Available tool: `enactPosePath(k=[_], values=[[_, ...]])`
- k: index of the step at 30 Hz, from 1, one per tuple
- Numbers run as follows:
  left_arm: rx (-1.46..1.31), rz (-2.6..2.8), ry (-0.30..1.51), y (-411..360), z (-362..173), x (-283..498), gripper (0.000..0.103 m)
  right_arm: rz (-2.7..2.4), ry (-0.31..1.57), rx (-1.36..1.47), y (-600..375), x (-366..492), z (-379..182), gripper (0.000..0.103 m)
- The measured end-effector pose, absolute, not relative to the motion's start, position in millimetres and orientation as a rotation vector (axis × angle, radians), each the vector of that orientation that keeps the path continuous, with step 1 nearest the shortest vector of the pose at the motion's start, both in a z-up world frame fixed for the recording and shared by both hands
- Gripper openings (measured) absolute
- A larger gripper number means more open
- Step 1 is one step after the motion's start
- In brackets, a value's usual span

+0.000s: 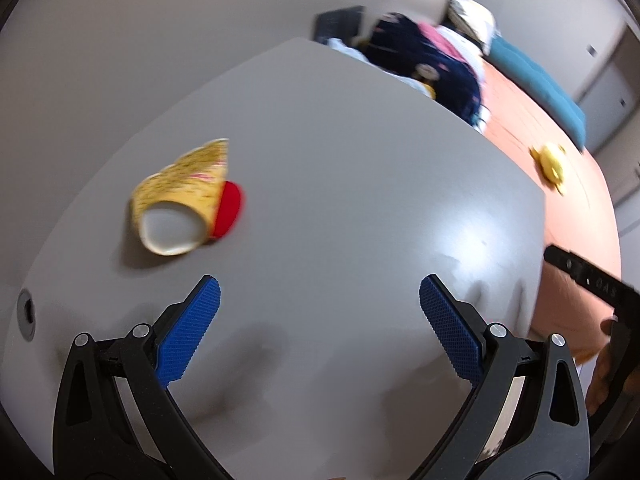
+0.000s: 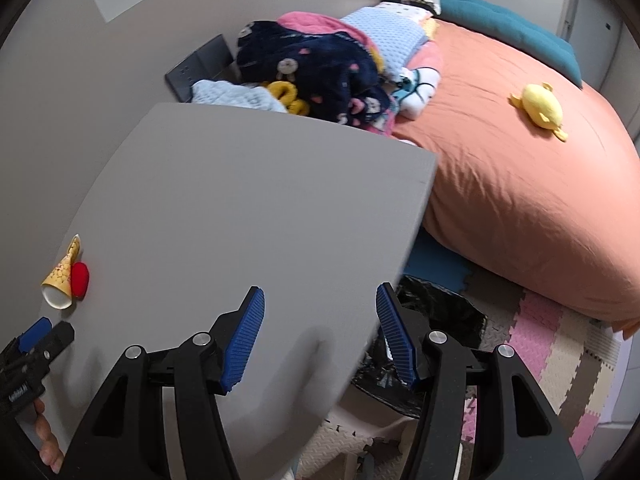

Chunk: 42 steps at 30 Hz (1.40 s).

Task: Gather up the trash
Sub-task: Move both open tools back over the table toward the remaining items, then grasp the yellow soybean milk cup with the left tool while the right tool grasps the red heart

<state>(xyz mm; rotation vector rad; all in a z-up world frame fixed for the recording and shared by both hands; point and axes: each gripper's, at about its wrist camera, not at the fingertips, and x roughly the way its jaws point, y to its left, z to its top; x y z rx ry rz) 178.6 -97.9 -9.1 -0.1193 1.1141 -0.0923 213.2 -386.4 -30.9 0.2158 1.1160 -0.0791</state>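
A crushed yellow paper cup [image 1: 182, 196] lies on its side on the grey table [image 1: 340, 180], its white mouth toward me, with a red cap [image 1: 228, 210] touching its right side. My left gripper [image 1: 320, 298] hovers open just short of the cup and to its right, nothing between its blue pads. In the right wrist view the paper cup [image 2: 62, 276] and red cap [image 2: 80, 279] sit far left. My right gripper [image 2: 320, 318] stands open over the table's right edge, empty. A black trash bag [image 2: 440, 316] lies on the floor below that edge.
An orange bed [image 2: 520, 184] with a yellow plush toy [image 2: 540, 106], a heap of clothes [image 2: 320, 68] and a teal cushion [image 2: 508, 28] stands beyond the table. Pink and beige foam mats [image 2: 560, 344] cover the floor. A cable hole [image 1: 27, 312] marks the table's left corner.
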Motion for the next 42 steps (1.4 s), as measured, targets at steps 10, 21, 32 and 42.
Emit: enactPosePath(k=[10,21,32,42], values=[[-0.233,0.033,1.157,-41,-15,206,0.097,-0.017,1.126,0.158,-343,231,-34,0.06],[-0.344,0.076,1.181,-3,-38,229,0.097,0.014,1.142,0.111,-311,250,-43,0.06],[-0.36,0.036,1.174,16,-46,233,0.086,0.074,1.154,0.041,-259,267,-53,0.06],[-0.379,0.077,1.113,51,-32,211,0.086,0.163,1.158,-0.016,-202,276,-55,0.06]])
